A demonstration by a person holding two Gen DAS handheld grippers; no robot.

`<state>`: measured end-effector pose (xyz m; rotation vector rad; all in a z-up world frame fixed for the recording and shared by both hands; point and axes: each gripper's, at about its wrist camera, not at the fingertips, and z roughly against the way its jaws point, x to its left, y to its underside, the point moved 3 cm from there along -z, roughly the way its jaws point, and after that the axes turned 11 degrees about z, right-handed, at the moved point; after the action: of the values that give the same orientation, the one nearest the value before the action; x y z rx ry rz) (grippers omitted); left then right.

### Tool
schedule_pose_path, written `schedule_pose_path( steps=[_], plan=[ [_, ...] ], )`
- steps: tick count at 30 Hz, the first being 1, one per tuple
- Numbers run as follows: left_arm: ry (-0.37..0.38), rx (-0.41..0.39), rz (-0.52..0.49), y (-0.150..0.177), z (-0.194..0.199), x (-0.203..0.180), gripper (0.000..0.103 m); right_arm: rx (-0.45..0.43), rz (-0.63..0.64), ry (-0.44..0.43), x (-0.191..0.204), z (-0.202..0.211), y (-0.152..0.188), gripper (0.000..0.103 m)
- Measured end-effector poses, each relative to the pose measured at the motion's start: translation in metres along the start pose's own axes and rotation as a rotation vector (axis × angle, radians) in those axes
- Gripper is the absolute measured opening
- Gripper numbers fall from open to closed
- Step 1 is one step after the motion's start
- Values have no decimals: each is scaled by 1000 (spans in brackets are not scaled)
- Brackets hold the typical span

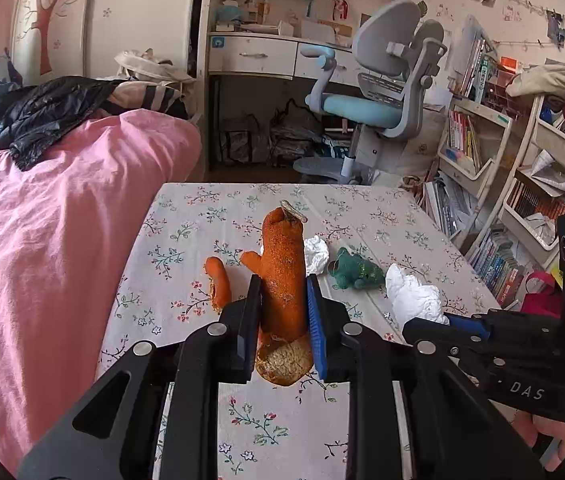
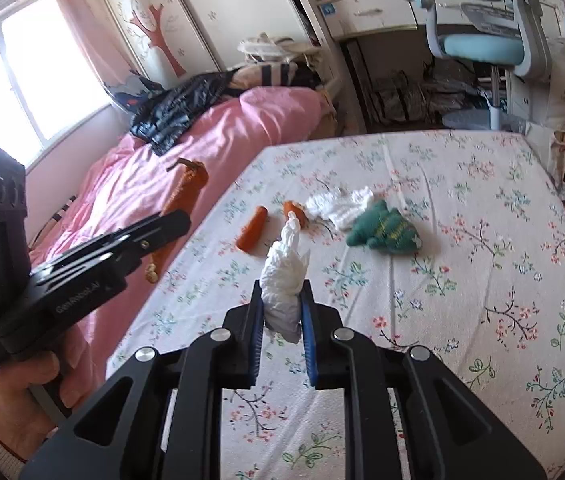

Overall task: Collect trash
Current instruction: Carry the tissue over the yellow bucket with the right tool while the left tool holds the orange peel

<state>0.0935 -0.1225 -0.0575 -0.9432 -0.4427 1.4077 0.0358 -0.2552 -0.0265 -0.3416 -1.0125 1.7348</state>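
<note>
Both hands are loaded right now. My left tongs [image 1: 282, 308] are pinching a long strip of orange peel [image 1: 282, 276], which sticks up between the pads with its pale inside showing at the bottom end. My right tongs [image 2: 282, 312] are squeezed onto a crumpled white tissue [image 2: 284, 280], with a twisted tail poking out past the tips. Both pieces look lifted clear of the flowered sheet [image 2: 462, 280], so I'd say two bits of trash are in hand, but not binned yet.

Still lying on the bed in front of me: a smaller curl of orange peel [image 2: 252, 228], another little peel scrap [image 2: 296, 210] right against a second wad of white tissue [image 2: 338, 204], and a green knitted thing [image 2: 384, 230] just beside that wad. The green one looks more like a toy or pouch than rubbish, so I'd guess it stays.

Containers are the awkward part: I can't see a bin or an open bag anywhere near. The closest candidate is a black plastic bag [image 2: 174, 114] lying rumpled on the pink duvet [image 1: 42, 260] off to the side, well apart from the trash. It looks flat, and I can't tell whether anything's inside it. There are some bags under the desk [image 1: 254, 56] by the chair [image 1: 382, 80] too, contents unreadable.

So roughly: two pieces grabbed, three or so left, nothing dropped anywhere that I can see.
</note>
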Motion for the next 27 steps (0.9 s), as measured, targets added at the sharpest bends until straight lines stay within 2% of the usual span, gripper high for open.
schedule_pose_path(
  steps=[7,15,20,27],
  plan=[
    [15,-51,14,-2,22,0,21,-57,26,-22,11,15,-2,18],
    [7,-91,-1,10,53,3,21,-129,51,-39,28,44,-1,18],
    [7,-90,56,27,76,10,21,-151,45,-49,40,60,11,18],
    [7,-99,59,54,106,7,21,-149,105,-39,68,74,35,18]
  ],
)
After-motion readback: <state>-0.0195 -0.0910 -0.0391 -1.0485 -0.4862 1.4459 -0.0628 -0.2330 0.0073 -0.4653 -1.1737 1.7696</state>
